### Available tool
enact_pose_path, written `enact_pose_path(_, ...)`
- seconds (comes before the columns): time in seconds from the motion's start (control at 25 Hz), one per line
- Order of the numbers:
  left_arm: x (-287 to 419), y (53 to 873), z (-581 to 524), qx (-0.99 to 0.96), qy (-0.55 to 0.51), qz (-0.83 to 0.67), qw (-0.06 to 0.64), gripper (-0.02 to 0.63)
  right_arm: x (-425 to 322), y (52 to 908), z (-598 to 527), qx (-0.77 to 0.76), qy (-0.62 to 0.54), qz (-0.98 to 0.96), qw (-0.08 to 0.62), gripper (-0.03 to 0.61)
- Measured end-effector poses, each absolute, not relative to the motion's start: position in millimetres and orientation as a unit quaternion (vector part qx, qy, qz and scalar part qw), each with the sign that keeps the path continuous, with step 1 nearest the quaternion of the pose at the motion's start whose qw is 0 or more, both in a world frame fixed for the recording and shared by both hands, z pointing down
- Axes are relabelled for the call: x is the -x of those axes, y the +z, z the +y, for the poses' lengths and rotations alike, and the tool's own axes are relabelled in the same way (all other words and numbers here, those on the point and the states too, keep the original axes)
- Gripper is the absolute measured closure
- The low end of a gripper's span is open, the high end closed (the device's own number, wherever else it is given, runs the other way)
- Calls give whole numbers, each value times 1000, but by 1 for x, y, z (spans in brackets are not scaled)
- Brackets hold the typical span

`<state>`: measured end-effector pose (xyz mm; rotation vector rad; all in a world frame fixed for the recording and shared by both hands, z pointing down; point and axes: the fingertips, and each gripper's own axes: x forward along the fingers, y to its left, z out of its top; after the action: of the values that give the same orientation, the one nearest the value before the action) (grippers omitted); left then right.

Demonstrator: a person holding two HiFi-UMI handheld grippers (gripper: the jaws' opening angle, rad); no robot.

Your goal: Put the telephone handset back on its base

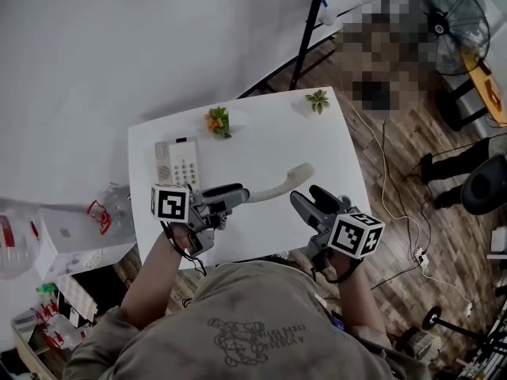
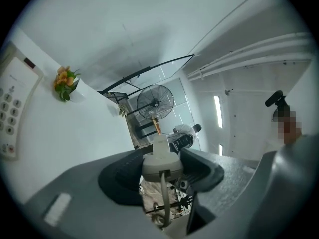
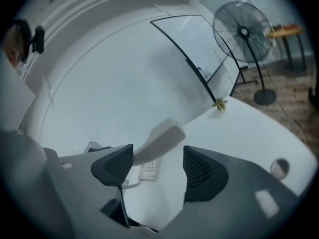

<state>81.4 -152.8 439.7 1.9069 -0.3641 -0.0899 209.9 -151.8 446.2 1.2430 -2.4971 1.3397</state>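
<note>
A cream telephone handset (image 1: 279, 185) hangs above the white table (image 1: 317, 145), tilted, with its far end higher. My left gripper (image 1: 238, 191) is shut on its near end; in the left gripper view the pads squeeze that end (image 2: 160, 158) and the cord hangs down from it. The telephone base (image 1: 181, 163) with its keypad lies at the table's left, also at the left edge of the left gripper view (image 2: 12, 108). My right gripper (image 1: 306, 195) stands open just right of the handset, apart from it. Its view looks past the open jaws at the handset (image 3: 162, 136) and the base (image 3: 149, 169).
Two small potted plants (image 1: 219, 121) (image 1: 318, 100) stand along the table's far edge. A black stand pole (image 1: 307, 30) rises behind the table. A floor fan (image 1: 447, 22) and cables are at the right. Boxes and clutter (image 1: 71, 244) lie left of the table.
</note>
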Motion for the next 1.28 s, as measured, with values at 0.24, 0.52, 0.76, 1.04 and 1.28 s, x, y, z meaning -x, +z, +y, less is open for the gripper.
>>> enact_pose_path(0.24,-96,428,-144,-813,-55,-119,567,368,-192,441,-149,-343,518,-776,-111,193)
enact_pose_path(0.52,-117,407,-129,-800,-94,-73,588,368,-173,408,-155,-294,513,-787,-177,255)
enact_pose_path(0.76,-122,398,-123,-803,-116,-57,581,365,-176,388,-159,-275,514,-781,-223,318)
enact_pose_path(1.04,-101,405,-135,-863,-76,-155,475,309,-179,365,-158,-298,442,-826,-185,354)
enact_pose_path(1.28,-62,407,-149,-881,-32,-268,388,302,-185,358,-163,-335,410,-837,-140,354)
